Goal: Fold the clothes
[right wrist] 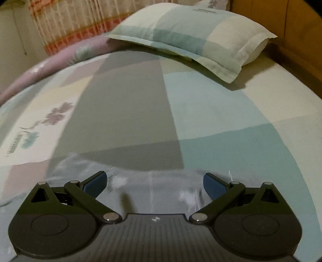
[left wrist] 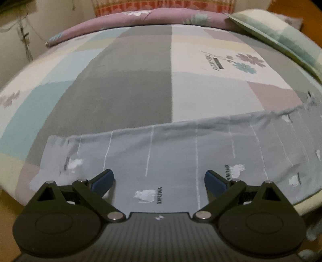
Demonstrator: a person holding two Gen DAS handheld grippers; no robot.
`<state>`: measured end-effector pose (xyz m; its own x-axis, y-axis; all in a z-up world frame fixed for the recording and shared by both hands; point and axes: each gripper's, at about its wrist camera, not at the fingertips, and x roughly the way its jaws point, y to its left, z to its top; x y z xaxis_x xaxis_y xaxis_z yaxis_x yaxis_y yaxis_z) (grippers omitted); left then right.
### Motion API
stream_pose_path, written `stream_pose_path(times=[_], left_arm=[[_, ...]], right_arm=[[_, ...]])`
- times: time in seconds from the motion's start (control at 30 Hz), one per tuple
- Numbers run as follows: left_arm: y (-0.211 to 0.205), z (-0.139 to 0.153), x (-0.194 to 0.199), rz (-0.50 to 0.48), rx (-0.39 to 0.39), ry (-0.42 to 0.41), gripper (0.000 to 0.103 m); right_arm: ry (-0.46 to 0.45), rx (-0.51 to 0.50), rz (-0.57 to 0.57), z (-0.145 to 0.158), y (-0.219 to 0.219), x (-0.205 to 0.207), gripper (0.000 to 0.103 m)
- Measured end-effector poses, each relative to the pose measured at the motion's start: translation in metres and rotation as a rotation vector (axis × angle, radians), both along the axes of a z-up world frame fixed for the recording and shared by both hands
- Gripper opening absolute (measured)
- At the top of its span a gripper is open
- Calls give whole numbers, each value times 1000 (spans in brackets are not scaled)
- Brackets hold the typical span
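Nearest the lens in the left wrist view, the left gripper hangs just above a grey garment, its blue-padded fingers spread wide with nothing between them; in the right wrist view the right gripper is likewise fully spread and holds nothing, poised over the same grey garment close to its far edge. The garment, printed with thin white stripes and small white motifs, lies flat along the near side of the bed, on a patchwork sheet of grey, teal and cream blocks. Its long axis runs left to right across the left view, parallel to the near bed edge; one short end shows at the left, while the other runs out of frame at the right, so which end is collar or hem cannot be told. The stripes run across the short dimension, away from the camera. Whether this flat rectangle is a garment spread for folding or one already folded over is not settled by these views. For any grip here, each pair of fingers would do best to close on an edge or corner, taking every layer at once, with both sides kept level so the stripes stay parallel. A pillow and a lilac quilt lie well apart at the far side.
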<state>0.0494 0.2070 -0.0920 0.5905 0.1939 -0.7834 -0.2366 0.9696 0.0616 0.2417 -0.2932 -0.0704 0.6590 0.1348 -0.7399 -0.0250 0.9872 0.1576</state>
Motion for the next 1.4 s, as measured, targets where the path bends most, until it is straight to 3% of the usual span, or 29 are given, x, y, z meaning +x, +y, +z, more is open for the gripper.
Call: stream_pose_path(times=[0.27,0.4,0.57,0.77,1.0,1.2,1.4], left_arm=[[-58,19,12,-173,73,-8,97],[-82,11,18,-237,64,-2,97],[-111,1,24,-314,54,8,97],[-90,-7,8,-229,-35,36,97],[-84,4,-1,-193,19,45,97],[-119,29,19,-312,-10,-49,97],[-164,21,49,-440,-67,-34,97]], right_arm=[[17,-79,207,-15,65,-70,103],[15,-106,268,-24,86,-82,103],[-10,-113,265,-34,86,-90,103],[-16,-99,250,-36,80,-95,103],[-18,-95,240,-34,80,-96,103],[-28,-76,228,-30,78,-96,103],[-102,14,134,-16,54,-83,103]])
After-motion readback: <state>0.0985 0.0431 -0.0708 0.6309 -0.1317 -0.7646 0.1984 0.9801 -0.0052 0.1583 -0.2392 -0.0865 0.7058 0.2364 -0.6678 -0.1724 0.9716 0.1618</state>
